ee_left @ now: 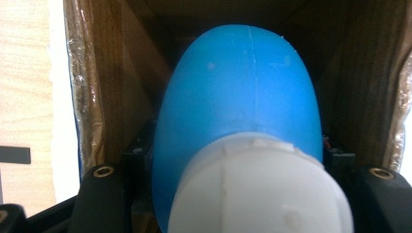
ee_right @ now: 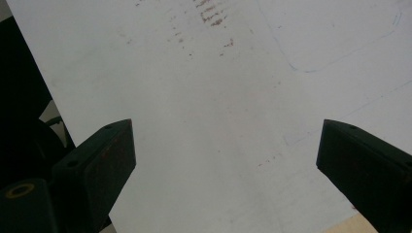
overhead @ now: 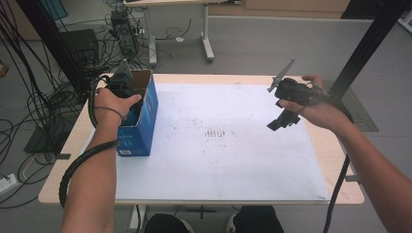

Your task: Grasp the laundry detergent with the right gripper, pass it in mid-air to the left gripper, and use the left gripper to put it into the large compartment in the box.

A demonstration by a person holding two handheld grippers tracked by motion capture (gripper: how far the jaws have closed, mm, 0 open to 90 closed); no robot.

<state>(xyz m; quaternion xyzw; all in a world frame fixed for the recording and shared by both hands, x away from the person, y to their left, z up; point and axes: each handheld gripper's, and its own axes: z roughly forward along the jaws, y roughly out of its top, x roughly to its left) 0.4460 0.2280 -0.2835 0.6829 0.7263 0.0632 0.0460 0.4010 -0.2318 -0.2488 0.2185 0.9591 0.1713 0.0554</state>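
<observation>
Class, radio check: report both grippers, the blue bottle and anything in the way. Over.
Left gripper down in the blue box, shut on the blue bottle, white cap toward camera. Right gripper open, held above the white mat. Box walls close around bottle.

The left forearm reaches forward along the left side of the bench (overhead: 214, 194), its hand (overhead: 114, 103) wrapped around the left hand-held gripper (overhead: 121, 82), which points down into the open top of a blue box (overhead: 145, 114). In the left gripper view its jaws sit on either side of a blue bottle (ee_left: 240, 107) with a white cap — pressed against it. The right arm comes in from the lower right, wrist bent, holding the right hand-held gripper (overhead: 281, 121) above the bench, tilted down and leftward — jaws spread wide, nothing between them.
</observation>
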